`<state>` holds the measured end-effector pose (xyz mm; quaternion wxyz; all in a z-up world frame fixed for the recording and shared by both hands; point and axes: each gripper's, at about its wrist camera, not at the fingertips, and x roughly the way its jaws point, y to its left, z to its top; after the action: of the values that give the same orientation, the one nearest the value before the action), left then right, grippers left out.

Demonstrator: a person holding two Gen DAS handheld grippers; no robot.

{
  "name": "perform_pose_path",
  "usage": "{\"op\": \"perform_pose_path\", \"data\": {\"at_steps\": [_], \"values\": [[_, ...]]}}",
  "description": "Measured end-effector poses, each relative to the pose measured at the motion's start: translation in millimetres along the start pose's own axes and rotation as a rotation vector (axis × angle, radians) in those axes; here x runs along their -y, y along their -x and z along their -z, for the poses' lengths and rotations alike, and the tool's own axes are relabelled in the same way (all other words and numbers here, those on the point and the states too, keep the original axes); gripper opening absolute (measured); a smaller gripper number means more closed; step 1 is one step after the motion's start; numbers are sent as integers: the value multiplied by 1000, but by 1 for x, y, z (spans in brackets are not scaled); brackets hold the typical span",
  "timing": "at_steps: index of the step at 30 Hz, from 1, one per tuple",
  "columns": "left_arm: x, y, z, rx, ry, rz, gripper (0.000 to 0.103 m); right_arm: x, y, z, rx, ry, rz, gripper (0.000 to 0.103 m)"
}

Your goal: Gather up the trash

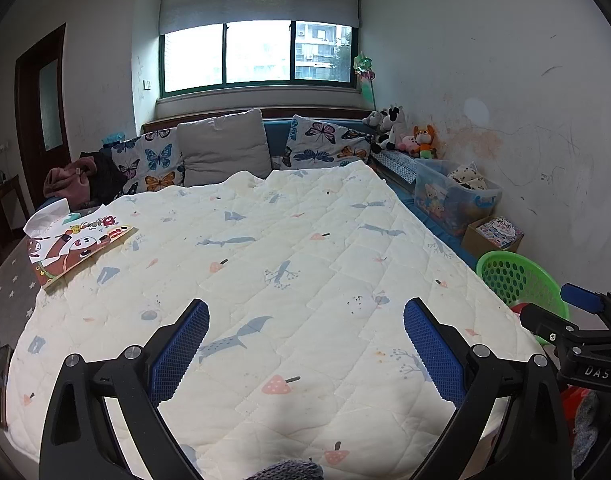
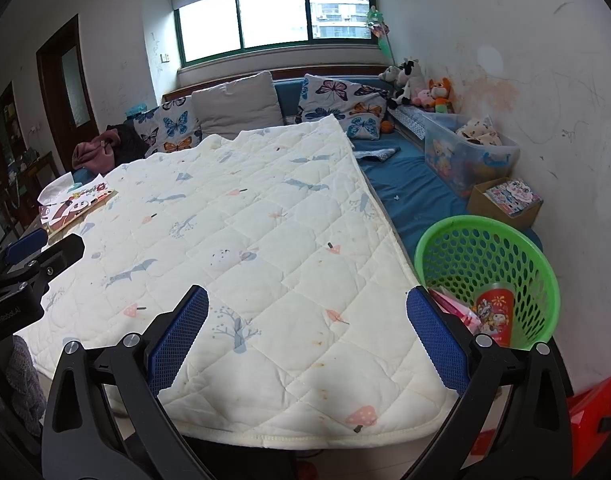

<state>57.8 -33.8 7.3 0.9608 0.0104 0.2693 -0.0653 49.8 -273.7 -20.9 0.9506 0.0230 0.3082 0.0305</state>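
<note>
A green perforated basket (image 2: 485, 276) stands on the blue mat right of the quilt and holds a red printed cup (image 2: 495, 312) and pink wrappers (image 2: 453, 308); it also shows in the left wrist view (image 1: 517, 276). My left gripper (image 1: 305, 344) is open and empty above the near part of the white quilt (image 1: 285, 264). My right gripper (image 2: 307, 340) is open and empty above the quilt's near right part (image 2: 265, 260), with the basket just right of its right finger. A cartoon picture book with white paper (image 1: 73, 248) lies at the quilt's left edge and shows in the right wrist view too (image 2: 73, 204).
Butterfly and grey pillows (image 1: 221, 148) line the far end under the window. A clear toy bin (image 2: 469, 152), a cardboard box of stickers (image 2: 505, 200) and plush toys (image 2: 421, 88) stand along the right wall. A red stool (image 2: 593, 408) stands at the near right. Clothes (image 1: 81, 180) lie far left.
</note>
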Motion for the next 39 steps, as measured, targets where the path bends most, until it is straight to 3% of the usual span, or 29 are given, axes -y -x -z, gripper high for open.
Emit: {"op": "perform_pose_path", "data": {"at_steps": [39], "values": [[3, -2, 5, -10, 18, 8, 95, 0, -1, -1, -1, 2, -4, 99]]}}
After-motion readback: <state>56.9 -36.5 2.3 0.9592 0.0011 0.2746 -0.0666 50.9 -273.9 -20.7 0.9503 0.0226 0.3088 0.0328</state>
